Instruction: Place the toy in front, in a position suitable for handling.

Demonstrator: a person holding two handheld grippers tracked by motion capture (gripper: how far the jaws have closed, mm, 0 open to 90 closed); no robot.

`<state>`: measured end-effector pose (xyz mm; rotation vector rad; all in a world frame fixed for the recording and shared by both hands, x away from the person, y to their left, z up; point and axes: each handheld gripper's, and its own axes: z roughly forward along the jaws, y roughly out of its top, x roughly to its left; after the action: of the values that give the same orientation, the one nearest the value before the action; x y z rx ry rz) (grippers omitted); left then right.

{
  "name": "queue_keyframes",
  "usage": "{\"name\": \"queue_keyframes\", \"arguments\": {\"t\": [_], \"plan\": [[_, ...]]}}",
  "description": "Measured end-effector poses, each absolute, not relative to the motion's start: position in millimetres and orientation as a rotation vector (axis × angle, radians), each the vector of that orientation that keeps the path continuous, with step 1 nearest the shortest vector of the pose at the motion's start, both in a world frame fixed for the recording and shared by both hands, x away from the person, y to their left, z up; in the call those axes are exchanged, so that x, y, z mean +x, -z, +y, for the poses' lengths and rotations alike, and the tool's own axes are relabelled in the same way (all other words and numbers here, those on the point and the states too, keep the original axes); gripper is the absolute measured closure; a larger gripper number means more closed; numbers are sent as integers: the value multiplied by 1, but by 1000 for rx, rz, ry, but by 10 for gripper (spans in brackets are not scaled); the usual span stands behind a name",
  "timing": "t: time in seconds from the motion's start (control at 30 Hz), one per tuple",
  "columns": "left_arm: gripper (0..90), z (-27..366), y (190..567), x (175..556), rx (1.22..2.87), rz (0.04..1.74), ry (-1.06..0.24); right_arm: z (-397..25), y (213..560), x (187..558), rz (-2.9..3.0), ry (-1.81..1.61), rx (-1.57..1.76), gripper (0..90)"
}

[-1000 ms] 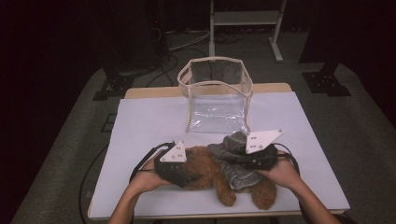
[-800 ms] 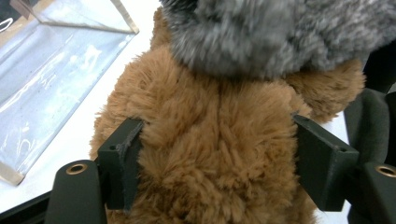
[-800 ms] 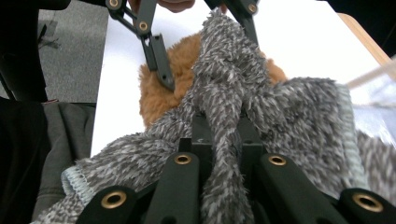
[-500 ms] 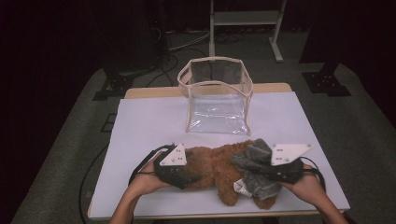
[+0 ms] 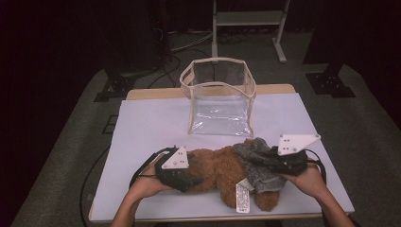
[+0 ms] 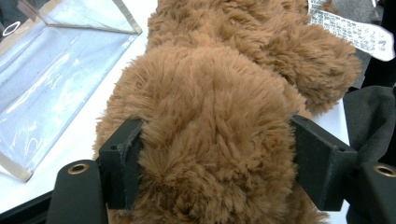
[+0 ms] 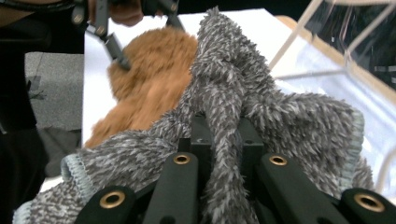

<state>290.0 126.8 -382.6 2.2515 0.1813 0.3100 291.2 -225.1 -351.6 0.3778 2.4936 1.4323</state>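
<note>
A brown plush toy (image 5: 220,168) lies along the front of the white table (image 5: 151,123). A grey fuzzy garment (image 5: 255,165) covers its right end, and a white label (image 5: 242,196) sticks out below. My left gripper (image 5: 189,177) is shut on the toy's left end. In the left gripper view the brown fur (image 6: 219,93) bulges between the two jaws of that gripper (image 6: 215,158). My right gripper (image 5: 267,163) is shut on the garment. In the right gripper view a fold of grey fabric (image 7: 280,116) is pinched where that gripper (image 7: 222,135) closes.
A clear plastic bag (image 5: 220,101) with a beige rim stands open in the middle of the table, just behind the toy. Bare table lies to its left and right. Beyond the table, cables (image 5: 175,56) and a metal stand (image 5: 248,19) sit on the floor.
My right gripper has moved right and slightly toward the front edge, dragging the grey garment along the toy toward its right end. The left gripper has held still on the toy.
</note>
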Motion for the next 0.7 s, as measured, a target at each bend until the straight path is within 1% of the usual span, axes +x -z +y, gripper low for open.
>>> {"name": "queue_keyframes", "arguments": {"t": [0.07, 0.2, 0.3, 0.33, 0.43, 0.53, 0.7], "plan": [[263, 127, 383, 289, 2251, 177, -312, -214, 349, 299, 2494, -1439, 357, 807], [267, 129, 383, 289, 2252, 169, -314, -204, 351, 301, 2514, -1427, 333, 805], [272, 129, 382, 289, 2250, 162, -314, -211, 354, 299, 2520, -1434, 353, 805], [272, 128, 382, 289, 2248, 161, -313, -222, 357, 296, 2513, -1446, 389, 804], [272, 129, 383, 291, 2236, 172, -299, -238, 358, 287, 2507, -1418, 415, 804], [272, 131, 384, 293, 2221, 188, -280, -243, 356, 281, 2507, -1365, 409, 804], [245, 135, 377, 298, 2205, 215, -263, -245, 370, 281, 2514, -1409, 444, 807]]}}
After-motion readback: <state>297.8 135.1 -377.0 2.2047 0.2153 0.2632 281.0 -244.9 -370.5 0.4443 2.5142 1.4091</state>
